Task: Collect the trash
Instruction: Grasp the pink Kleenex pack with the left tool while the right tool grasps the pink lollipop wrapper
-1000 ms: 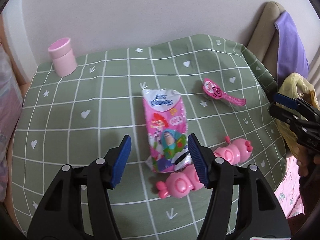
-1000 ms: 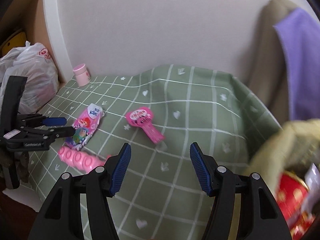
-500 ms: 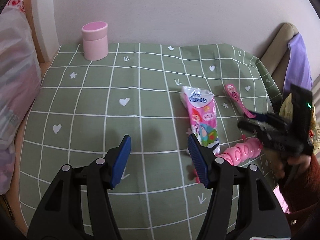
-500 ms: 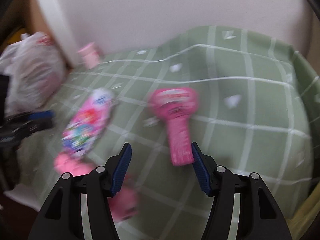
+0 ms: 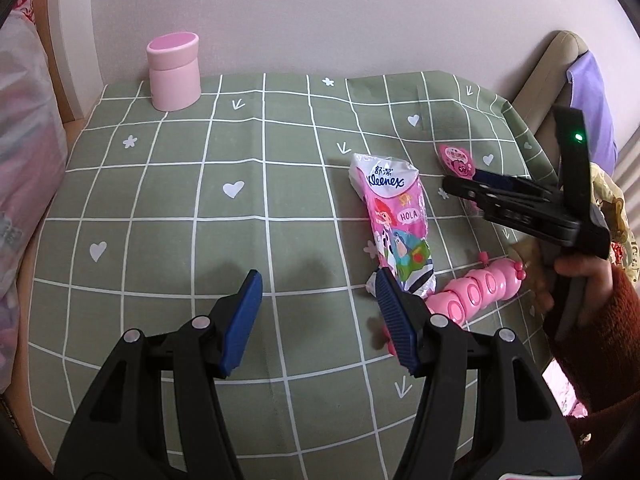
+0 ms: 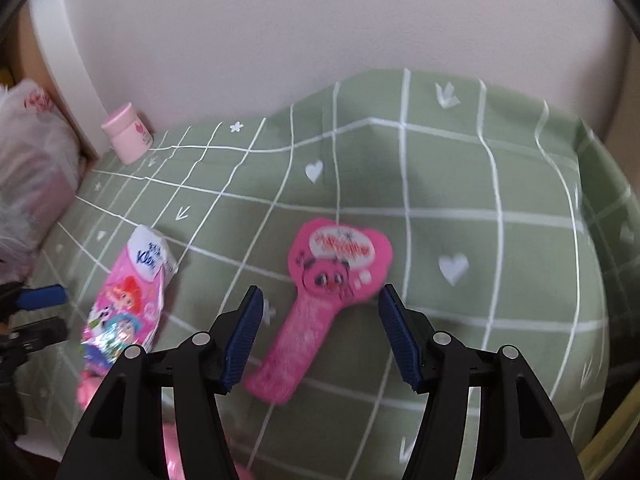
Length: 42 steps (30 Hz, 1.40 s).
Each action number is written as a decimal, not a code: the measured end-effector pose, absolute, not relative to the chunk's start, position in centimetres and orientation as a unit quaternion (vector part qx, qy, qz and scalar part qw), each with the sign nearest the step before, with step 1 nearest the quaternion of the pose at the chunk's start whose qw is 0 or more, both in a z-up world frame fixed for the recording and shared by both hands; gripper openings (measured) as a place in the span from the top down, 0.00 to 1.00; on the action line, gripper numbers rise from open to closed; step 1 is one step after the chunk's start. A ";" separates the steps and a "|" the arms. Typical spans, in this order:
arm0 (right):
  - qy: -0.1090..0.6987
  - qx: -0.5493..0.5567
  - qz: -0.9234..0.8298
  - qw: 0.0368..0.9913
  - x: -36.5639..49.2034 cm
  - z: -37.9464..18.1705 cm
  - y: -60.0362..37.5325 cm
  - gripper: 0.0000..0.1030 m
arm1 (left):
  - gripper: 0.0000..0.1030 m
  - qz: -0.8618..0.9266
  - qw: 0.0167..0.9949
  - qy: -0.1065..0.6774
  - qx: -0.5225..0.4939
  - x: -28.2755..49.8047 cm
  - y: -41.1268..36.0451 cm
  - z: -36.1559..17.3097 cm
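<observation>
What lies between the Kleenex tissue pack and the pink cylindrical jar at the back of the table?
Nothing: in the left wrist view only bare green checked tablecloth stretches between the Kleenex tissue pack and the pink jar.

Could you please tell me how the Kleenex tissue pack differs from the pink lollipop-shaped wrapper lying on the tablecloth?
The Kleenex tissue pack is a long rectangular packet with a white top; the lollipop-shaped wrapper has a wide head and narrow handle, all pink. The wrapper lies between the open right gripper's fingers; the pack lies outside them. Both lie flat.
</observation>
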State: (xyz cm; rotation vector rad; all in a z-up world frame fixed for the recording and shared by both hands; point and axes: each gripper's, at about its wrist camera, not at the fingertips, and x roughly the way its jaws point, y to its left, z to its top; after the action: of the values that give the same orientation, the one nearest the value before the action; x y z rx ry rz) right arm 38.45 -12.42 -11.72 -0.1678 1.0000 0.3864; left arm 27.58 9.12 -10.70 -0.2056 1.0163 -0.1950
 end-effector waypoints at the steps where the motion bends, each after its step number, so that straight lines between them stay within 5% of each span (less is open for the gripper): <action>1: 0.475 -0.085 0.186 0.856 38.7 -11.7 -12.1 0.45 | 0.46 -0.093 0.865 0.483 -0.098 27.5 9.2 -10.6; 5: 0.477 -0.073 0.194 0.854 39.2 -11.4 -11.9 0.56 | 0.46 -0.091 0.866 0.480 -0.103 27.1 9.4 -10.5; 10: 0.471 -0.049 0.211 0.855 38.0 -11.2 -12.9 0.57 | 0.46 -0.100 0.869 0.471 -0.113 27.0 9.4 -10.3; 14: 0.461 -0.042 0.206 0.862 36.0 -10.1 -14.1 0.58 | 0.31 -0.128 0.865 0.465 -0.139 27.5 8.8 -10.2; 28: 0.453 -0.002 0.158 0.877 29.5 -8.4 -17.8 0.58 | 0.32 -0.110 0.871 0.478 -0.025 31.0 0.9 -11.4; 38: 0.436 0.012 0.161 0.886 26.0 -8.7 -20.4 0.57 | 0.84 -0.082 0.863 0.498 -0.039 31.6 0.4 -11.9; 42: 0.446 0.028 0.166 0.879 25.0 -10.0 -21.3 0.57 | 0.88 -0.072 0.871 0.482 -0.060 29.9 1.5 -10.7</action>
State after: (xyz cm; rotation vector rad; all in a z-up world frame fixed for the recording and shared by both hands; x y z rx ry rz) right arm 25.01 -21.27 -10.01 0.0581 0.9289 0.3450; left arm 29.85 1.55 -10.67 -0.1261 1.0077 -0.1515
